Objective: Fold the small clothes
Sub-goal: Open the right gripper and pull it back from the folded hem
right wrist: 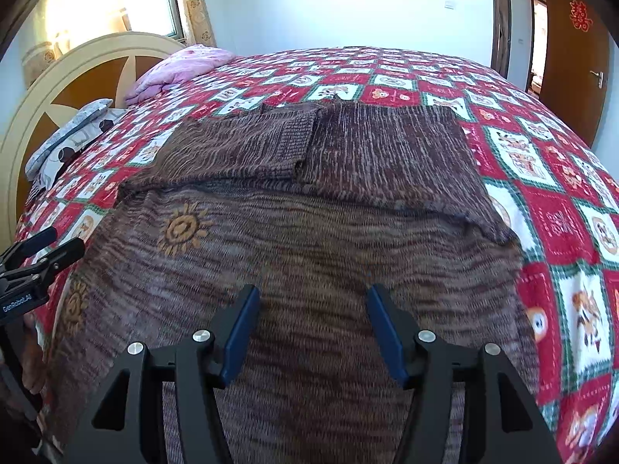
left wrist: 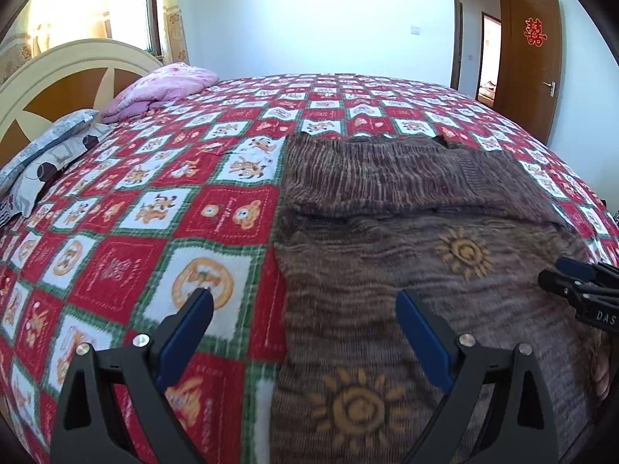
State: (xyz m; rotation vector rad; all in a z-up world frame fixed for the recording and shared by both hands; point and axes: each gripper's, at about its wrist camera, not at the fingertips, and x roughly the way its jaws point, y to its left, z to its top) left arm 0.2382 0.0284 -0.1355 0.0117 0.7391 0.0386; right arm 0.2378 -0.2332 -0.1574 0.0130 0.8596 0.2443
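Covering the bed, a red and white checked blanket (left wrist: 127, 239) fills both views under my grippers. At the bottom of the left wrist view, my left gripper (left wrist: 303, 303) has its jaws wide apart with nothing between them, above the left edge of the brown knit sweater (left wrist: 406, 232). My right gripper (right wrist: 313, 301) also stands with jaws apart and empty, over the middle of the sweater. Further up, both sleeves lie folded across the sweater. In the upper left I see a pink quilt (left wrist: 162, 85) beside the headboard (left wrist: 58, 73), and a wooden door (left wrist: 530, 58) at upper right.
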